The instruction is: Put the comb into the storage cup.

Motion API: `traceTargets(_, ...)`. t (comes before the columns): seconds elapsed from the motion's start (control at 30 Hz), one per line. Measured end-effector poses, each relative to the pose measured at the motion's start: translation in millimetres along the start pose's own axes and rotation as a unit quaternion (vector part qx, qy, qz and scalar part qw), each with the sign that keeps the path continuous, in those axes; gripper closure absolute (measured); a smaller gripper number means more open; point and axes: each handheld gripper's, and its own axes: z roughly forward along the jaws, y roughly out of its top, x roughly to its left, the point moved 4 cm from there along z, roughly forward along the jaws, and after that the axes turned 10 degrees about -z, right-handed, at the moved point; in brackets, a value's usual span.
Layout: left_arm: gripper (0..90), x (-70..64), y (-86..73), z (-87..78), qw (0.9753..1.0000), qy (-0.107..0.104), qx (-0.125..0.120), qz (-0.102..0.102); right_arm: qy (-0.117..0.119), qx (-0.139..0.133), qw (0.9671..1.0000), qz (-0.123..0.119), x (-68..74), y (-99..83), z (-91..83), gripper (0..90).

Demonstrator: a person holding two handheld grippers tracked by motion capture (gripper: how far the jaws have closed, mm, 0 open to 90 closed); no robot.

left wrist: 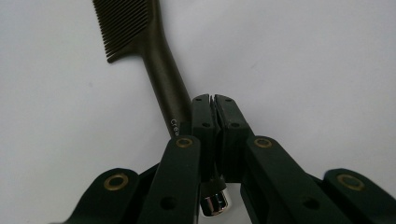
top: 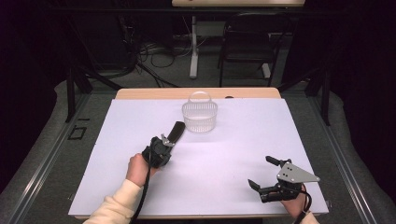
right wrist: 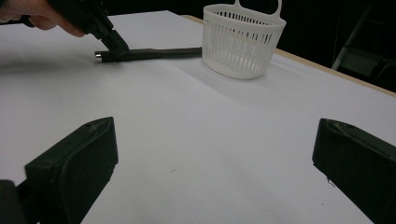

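While left gripper (left wrist: 214, 105) clamps comb (left wrist: 154, 51), right gripper (top: 264, 172) gapes.

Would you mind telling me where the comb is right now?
In the high view, the comb lies left of centre on the white sheet, its toothed end near the white basket, its handle clamped in the left claw.

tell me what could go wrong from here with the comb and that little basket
The left gripper is shut on the comb only at the tip of its handle, so the comb may pivot or slip when lifted. Its toothed end lies beside the light white basket, so a swing could nudge or tip it.
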Motion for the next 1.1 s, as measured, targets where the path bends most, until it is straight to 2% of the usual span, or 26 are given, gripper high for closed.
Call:
traceTargets(0.27,87.2,16.7,-7.4,-1.3,0.9996,0.026,0.003,-0.004,0.0,0.0,1.0,0.001,-0.1,-0.1,0.3,0.0)
traceTargets(0.43,86.7,24.1,-11.9,0.0,0.9995,0.028,0.011,-0.009,0.001,0.0,1.0,0.001,0.0,-0.1,0.5,0.0)
traceTargets(0.57,84.4,26.4,-12.9,-0.2,0.9997,0.021,0.01,-0.011,0.001,-0.001,1.0,0.001,0.1,0.0,0.6,0.0)
traceTargets(0.63,80.3,27.3,-13.1,-2.6,0.9998,0.005,0.003,-0.017,0.002,-0.001,1.0,0.001,0.1,0.0,0.6,0.0)
traceTargets(0.73,75.4,27.9,-12.4,-5.6,0.9997,-0.003,-0.004,-0.024,0.002,0.0,1.0,0.001,0.1,-0.1,0.7,0.0)
traceTargets(0.77,69.7,28.5,-11.5,-9.0,0.9995,-0.003,-0.009,-0.029,0.002,-0.001,1.0,0.001,0.0,-0.1,0.8,0.0)
traceTargets(0.83,64.9,29.1,-10.4,-13.0,0.9995,-0.007,-0.011,-0.03,0.003,0.001,1.0,0.003,0.1,-0.3,0.9,0.0)
traceTargets(1.0,45.0,30.5,-7.3,-18.6,0.9991,-0.002,-0.014,-0.039,0.002,0.002,1.0,0.001,0.0,-0.6,1.4,0.0)
traceTargets(1.1,36.8,32.7,-5.2,-20.9,0.9991,0.0,-0.014,-0.04,0.003,0.002,1.0,0.001,0.0,-0.7,1.9,0.0)
